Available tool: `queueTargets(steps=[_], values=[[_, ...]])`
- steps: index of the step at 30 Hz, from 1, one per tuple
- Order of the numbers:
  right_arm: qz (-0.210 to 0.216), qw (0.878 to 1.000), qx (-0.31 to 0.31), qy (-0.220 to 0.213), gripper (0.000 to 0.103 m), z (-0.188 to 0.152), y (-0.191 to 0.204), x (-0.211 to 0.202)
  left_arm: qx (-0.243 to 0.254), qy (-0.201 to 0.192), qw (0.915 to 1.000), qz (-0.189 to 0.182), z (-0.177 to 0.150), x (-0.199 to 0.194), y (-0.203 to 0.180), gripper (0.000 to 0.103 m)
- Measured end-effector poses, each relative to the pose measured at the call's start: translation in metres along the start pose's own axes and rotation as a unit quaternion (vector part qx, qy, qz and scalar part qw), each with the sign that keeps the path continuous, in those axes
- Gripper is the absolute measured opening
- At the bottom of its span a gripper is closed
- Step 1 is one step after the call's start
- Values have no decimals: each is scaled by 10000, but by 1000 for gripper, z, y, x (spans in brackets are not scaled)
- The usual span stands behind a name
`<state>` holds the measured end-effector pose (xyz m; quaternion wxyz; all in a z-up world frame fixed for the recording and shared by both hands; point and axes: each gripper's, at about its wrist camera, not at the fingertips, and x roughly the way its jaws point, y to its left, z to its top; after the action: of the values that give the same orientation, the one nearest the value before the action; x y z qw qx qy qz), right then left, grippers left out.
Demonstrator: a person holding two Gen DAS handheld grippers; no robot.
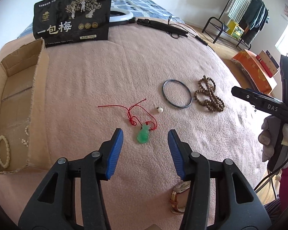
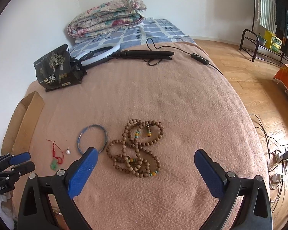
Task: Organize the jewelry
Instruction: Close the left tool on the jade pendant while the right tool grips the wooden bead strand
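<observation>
A green jade pendant [image 1: 143,136] shaped like a small gourd lies on the pink blanket [image 1: 124,72], tied to a thin red cord [image 1: 133,113] that loops and trails away to the far left of it. Just right of the cord sits a small white pearl bead [image 1: 160,110], then a dark blue bangle [image 1: 177,96] lying flat, and right of that a tangled heap of brown wooden prayer beads [image 2: 137,150] with a few yellow and green spacers. The left hand-held gripper [image 1: 145,137] hangs with its blue pads spread wide on either side of the pendant, holding nothing. The right hand-held gripper [image 2: 145,158] is also wide open and empty, over the near side of the wooden beads. The blanket covers a bed in a white-walled room with a wooden floor [image 2: 239,72]. At the left edge of the bed an open cardboard box [image 1: 19,103] holds a cream bead bracelet [image 1: 2,151]. At the far end stand a black snack pouch [image 1: 73,17], a white ring light [image 2: 98,54] with a black stand, and a folded floral quilt [image 2: 107,17]. A wristwatch [image 1: 177,197] with a tan strap lies near, partly hidden behind the left gripper's right finger.
</observation>
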<state>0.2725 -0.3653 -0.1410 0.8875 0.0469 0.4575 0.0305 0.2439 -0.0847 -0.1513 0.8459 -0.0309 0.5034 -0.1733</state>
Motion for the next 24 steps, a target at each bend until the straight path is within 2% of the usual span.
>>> queueTargets(steps=[2, 5, 13, 16, 22, 24], values=[[-3, 9999, -111, 96, 102, -3, 2, 8, -9, 79, 9999, -62, -1, 7, 0, 49], [-25, 9993, -271, 246, 100, -7, 5, 20, -24, 218, 9997, -85, -1, 18, -1, 41], [-9, 9981, -385, 486, 100, -11, 5, 44, 125, 358, 9992, -109, 0, 36, -7, 41], [-12, 9982, -366, 484, 100, -9, 5, 49, 201, 402, 9990, -32, 0, 42, -9, 36], [17, 9977, -422, 536, 100, -4, 12, 59, 248, 431, 9987, 76, 2, 52, -9, 35], [13, 9974, -451, 569, 100, -4, 14, 63, 243, 458, 9986, 94, 2, 54, -7, 31]])
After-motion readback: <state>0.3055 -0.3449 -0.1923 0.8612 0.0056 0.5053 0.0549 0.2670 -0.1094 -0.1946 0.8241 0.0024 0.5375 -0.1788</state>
